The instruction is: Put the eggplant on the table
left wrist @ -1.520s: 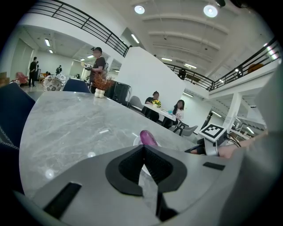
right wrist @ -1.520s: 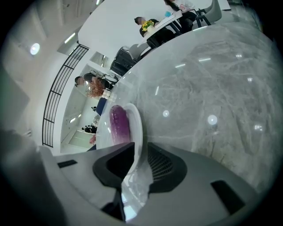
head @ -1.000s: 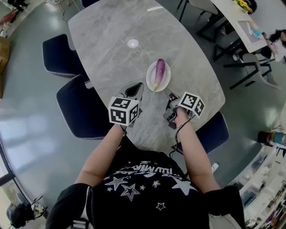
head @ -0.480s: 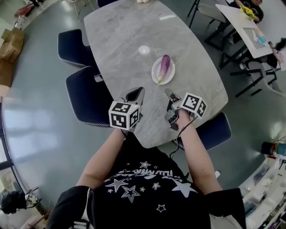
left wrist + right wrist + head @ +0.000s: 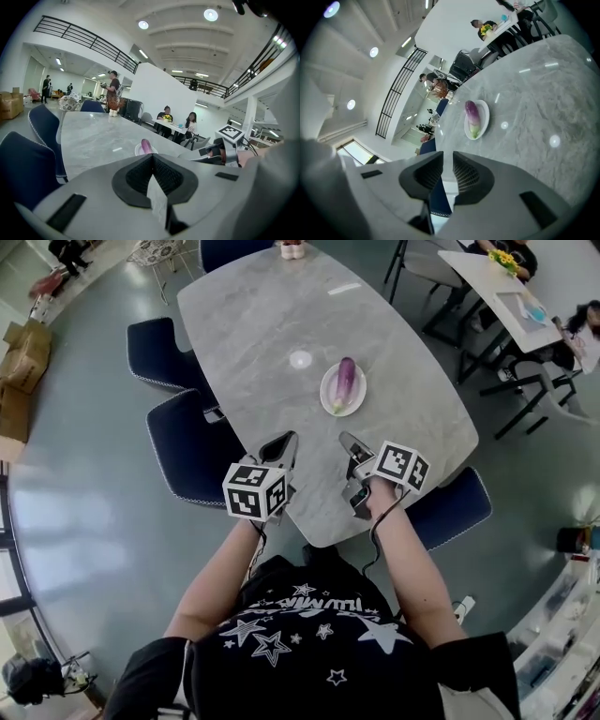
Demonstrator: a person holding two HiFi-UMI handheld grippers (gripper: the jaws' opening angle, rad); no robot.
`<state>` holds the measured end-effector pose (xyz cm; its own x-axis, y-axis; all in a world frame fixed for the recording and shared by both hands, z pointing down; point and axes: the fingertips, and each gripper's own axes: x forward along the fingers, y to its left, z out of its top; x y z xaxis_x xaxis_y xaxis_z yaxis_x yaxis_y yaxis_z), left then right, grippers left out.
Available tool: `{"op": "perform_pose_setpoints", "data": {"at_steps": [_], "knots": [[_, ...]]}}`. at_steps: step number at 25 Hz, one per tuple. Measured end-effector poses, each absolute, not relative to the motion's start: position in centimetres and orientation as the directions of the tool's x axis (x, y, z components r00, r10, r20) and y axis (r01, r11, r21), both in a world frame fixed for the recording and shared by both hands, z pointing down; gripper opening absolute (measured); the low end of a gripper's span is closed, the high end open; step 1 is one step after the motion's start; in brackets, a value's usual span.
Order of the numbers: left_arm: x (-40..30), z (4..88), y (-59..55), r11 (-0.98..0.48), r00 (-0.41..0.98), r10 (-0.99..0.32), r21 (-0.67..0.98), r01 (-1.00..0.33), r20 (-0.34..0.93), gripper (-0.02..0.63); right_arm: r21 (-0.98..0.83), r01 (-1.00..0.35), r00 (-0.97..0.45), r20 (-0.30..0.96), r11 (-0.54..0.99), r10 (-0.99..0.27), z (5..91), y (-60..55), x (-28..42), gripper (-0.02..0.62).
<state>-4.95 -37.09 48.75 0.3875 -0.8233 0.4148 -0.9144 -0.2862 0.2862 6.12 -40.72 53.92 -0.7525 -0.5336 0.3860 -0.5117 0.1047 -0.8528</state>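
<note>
The eggplant (image 5: 345, 379) lies on its plate (image 5: 325, 396) mid-table, so both empty grippers wait nearer: left gripper (image 5: 283, 442) closed, right gripper (image 5: 347, 442) slightly parted.

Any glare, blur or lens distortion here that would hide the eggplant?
Head view: sharp, though the fisheye bows the table edges; one bright glint on the marble near the plate, none on the eggplant. Left gripper view: dark corners, eggplant small but clear. Right gripper view: rolled sideways, glints on the marble, eggplant crisp.
</note>
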Motion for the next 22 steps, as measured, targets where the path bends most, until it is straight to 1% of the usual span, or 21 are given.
{"op": "perform_pose_setpoints", "data": {"at_steps": [8, 9, 15, 17, 22], "knots": [[-7.7, 45.9, -32.7, -0.361, 0.447, -0.816, 0.28, -0.89, 0.368, 0.008, -0.829, -0.535, -0.706, 0.336, 0.16, -0.624, 49.9, -37.0, 3.7, 0.065], [-8.2, 45.7, -32.1, -0.368, 0.452, -0.814, 0.279, -0.887, 0.365, 0.008, -0.825, -0.542, -0.699, 0.336, 0.16, -0.632, 49.7, -36.4, 3.4, 0.04], [-9.9, 44.9, -28.4, -0.412, 0.492, -0.803, 0.282, -0.866, 0.337, 0.008, -0.823, -0.55, -0.664, 0.329, 0.141, -0.672, 49.1, -31.9, 2.2, 0.04], [-10.3, 44.7, -27.1, -0.425, 0.505, -0.799, 0.287, -0.859, 0.328, 0.008, -0.821, -0.555, -0.652, 0.328, 0.136, -0.683, 48.9, -30.3, 1.9, 0.015], [-11.3, 43.7, -24.1, -0.455, 0.534, -0.787, 0.292, -0.841, 0.309, 0.008, -0.812, -0.568, -0.629, 0.326, 0.131, -0.706, 47.9, -26.8, 1.2, 0.015]]}}
